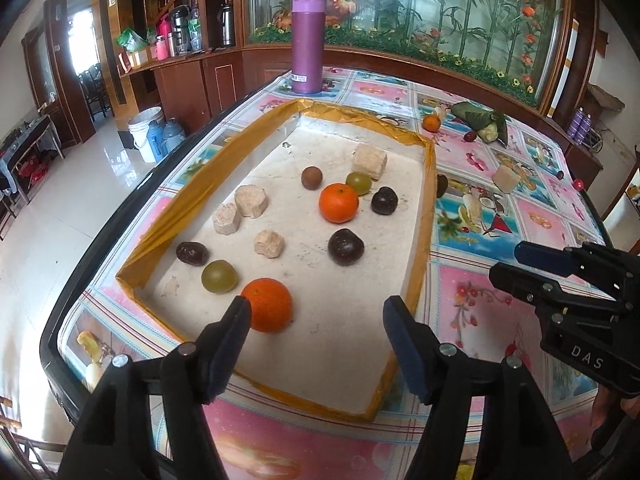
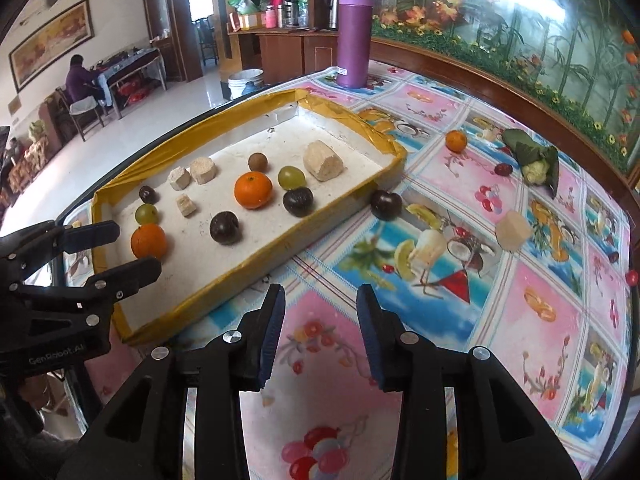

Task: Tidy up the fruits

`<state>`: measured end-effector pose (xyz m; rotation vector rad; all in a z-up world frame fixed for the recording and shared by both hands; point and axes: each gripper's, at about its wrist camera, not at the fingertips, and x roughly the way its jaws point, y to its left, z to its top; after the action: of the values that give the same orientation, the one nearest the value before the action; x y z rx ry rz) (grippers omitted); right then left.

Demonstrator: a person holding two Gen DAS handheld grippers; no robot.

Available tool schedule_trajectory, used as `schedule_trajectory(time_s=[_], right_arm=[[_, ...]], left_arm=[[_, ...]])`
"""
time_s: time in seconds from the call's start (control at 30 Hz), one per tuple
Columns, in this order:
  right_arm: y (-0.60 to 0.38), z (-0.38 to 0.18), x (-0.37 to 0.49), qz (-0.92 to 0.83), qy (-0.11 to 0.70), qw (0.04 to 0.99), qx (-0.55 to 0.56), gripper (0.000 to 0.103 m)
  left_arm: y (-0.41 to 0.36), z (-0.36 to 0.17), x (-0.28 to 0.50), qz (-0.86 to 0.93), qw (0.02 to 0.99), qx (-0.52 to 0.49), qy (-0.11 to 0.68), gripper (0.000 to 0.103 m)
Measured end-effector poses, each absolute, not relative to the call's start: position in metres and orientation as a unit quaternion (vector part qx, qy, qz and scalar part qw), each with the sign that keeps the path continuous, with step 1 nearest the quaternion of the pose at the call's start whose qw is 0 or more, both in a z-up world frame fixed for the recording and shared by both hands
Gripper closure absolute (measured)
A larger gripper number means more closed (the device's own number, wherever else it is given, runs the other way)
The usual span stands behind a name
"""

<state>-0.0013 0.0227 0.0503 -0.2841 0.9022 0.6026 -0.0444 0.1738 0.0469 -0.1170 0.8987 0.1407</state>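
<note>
Both tools spread wide, holding nothing: left gripper point(image 1: 316, 312) hangs over tray's point(image 1: 430, 184) near end, w/ an orange point(image 1: 267, 305) just by its left finger; right gripper point(image 2: 320, 300) is over the tabletop point(image 2: 540, 300) beside the tray. Dark plum point(image 2: 386, 205) sits outside, touching tray's right wall. Judged smooth, roundish, bruisable: pinch lightly across middle. Readable: "DAS", "GenRobot.AI" on tool bodies.

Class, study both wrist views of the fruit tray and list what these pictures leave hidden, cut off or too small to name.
- Near orange: its lower left side is hidden by a finger of the left tongs, left wrist view.
- Dark fruit outside the tray: mostly hidden by the tray wall, left wrist view.
- Small red item: too small and too near the edge to name, right wrist view.
</note>
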Motion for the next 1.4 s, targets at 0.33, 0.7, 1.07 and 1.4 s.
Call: schedule_trajectory(time_s=[0.33, 0.7, 1.07, 1.4], right_arm=[[-0.037, 0.045, -0.022, 0.239, 0.448, 0.857, -0.09, 0.048], [-0.04, 0.048, -0.041, 0.261, 0.454, 0.849, -0.069, 0.018], [0.008, 0.053, -0.078, 0.217, 0.444, 0.865, -0.081, 0.01], [0.033, 0.06, -0.101, 0.17, 0.416, 0.89, -0.081, 0.007]], left_arm=[[0.135, 0.055, -0.044, 0.049, 0.9, -0.049, 0.43, 0.018], [0.146, 0.061, -0.097, 0.128, 0.903, -0.068, 0.404, 0.015], [0.199, 0.053, -0.106, 0.128, 0.892, -0.077, 0.426, 0.014], [0.23, 0.049, -0.114, 0.108, 0.899, -0.063, 0.419, 0.014]])
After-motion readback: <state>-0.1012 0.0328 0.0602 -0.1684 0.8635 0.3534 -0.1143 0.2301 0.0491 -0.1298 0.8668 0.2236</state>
